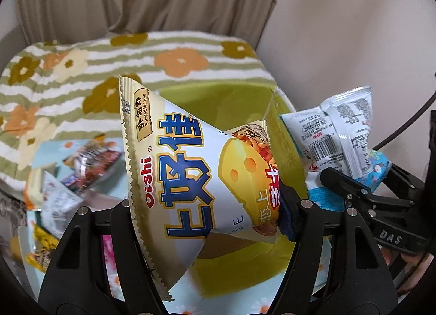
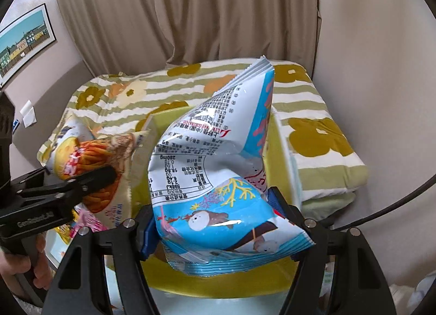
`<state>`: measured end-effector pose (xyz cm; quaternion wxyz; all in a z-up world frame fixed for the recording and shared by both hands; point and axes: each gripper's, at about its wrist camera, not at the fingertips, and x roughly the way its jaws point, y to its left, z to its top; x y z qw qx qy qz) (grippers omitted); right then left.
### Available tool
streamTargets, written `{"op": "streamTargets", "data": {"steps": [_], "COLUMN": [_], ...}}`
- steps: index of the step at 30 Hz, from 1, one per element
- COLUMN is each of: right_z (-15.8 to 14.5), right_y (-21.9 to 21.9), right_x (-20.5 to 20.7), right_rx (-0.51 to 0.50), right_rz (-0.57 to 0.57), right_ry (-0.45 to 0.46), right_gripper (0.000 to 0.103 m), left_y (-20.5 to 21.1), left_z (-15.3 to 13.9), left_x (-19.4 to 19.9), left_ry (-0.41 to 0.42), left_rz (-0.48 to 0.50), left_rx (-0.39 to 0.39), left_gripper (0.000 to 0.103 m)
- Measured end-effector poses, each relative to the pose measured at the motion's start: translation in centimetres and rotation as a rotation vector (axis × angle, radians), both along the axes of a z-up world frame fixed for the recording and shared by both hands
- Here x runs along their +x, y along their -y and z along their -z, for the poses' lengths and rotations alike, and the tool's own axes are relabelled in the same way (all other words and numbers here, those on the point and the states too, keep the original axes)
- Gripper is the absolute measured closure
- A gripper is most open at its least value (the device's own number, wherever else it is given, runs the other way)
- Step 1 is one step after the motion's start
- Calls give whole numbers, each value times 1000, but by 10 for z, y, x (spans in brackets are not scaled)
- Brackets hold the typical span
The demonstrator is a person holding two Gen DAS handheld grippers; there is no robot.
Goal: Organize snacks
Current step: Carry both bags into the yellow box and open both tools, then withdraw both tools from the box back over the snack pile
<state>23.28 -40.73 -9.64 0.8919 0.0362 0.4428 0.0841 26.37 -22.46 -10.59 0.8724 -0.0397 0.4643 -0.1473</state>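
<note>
Over the green bin [image 1: 218, 102] I had both packets up in the air: my left gripper [image 1: 207, 206] was clamped on the cheese bag [image 1: 190, 167], and my right gripper [image 2: 223, 222] was clamped on the blue bag [image 2: 218, 178]. Both bags looked puffed with air, light and crinkly, so I judged they would weigh next to nothing but crush easily, chips inside being brittle. The glossy film looked slippery too; each was pinched low on its body near one sealed end, and I reckoned the flat crimped seam would be the safer place to take hold, since a squeeze across the pillow risks popping it or breaking what's in it. More loose packets [image 1: 81, 162] lay off to the left on a pale flowered cloth [image 1: 114, 274], blurred, so I couldn't name them. Behind the bin sat a folded quilt [image 2: 313, 113], striped green and white with big flowers, soft and uneven, no place to stand a bag. Beige curtains [image 2: 190, 15] hung at the back, plain walls either side, and a framed picture [image 2: 24, 39] hung on the left wall.
</note>
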Motion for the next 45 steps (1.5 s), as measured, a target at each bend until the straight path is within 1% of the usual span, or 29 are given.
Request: {"op": "streamTargets", "data": {"steps": [5,8,10,11,12,13,14,15,18,24,27,29,30,31,34,39,45], "right_z": [19,28,31,32,33,33,34,36,42,50,55,59,59,59,56,50,30], "right_y": [13,21,23,23,24,24,23,24,23,20,18,18,18,17,14,17,17], "right_x": [5,10,11,12,12,12,12,12,12,12,13,13,12,10,4,-5,-15], "right_rx": [8,6,-6,-17,-26,-32,-39,-44,-67,-47,-43,-46,-33,-27,-67,-44,-23], "right_rz": [8,30,40,44,45,46,46,47,51,56,54,62,54,52,55,36,10], "right_ry": [-44,-68,-82,-88,-90,-91,-92,-94,-113,-142,-146,-141,-134,-125,-100,-100,-59], "right_gripper": [37,37,37,37,37,37,37,37,37,37,34,17,4,0,0,0,0], "left_y": [19,23,25,25,24,23,22,21,18,9,5,1,0,-2,-7,-11,-15], "left_z": [27,43,49,52,54,55,55,55,51,41,38,37,37,37,35,31,10], "left_x": [22,32,35,37,39,40,41,42,40,34,29,27,27,25,17,4,-15], "left_ry": [-81,-130,-150,-160,-166,-168,-171,-173,-164,-124,-110,-106,-104,-102,-89,-76,-19], "left_rz": [20,52,62,63,60,58,54,51,64,72,71,69,67,64,52,41,9], "left_rx": [33,30,33,40,41,36,25,22,29,58,70,69,69,67,70,74,58], "left_gripper": [37,37,31,25,16,12,6,4,4,4,4,4,4,4,4,4,4]}}
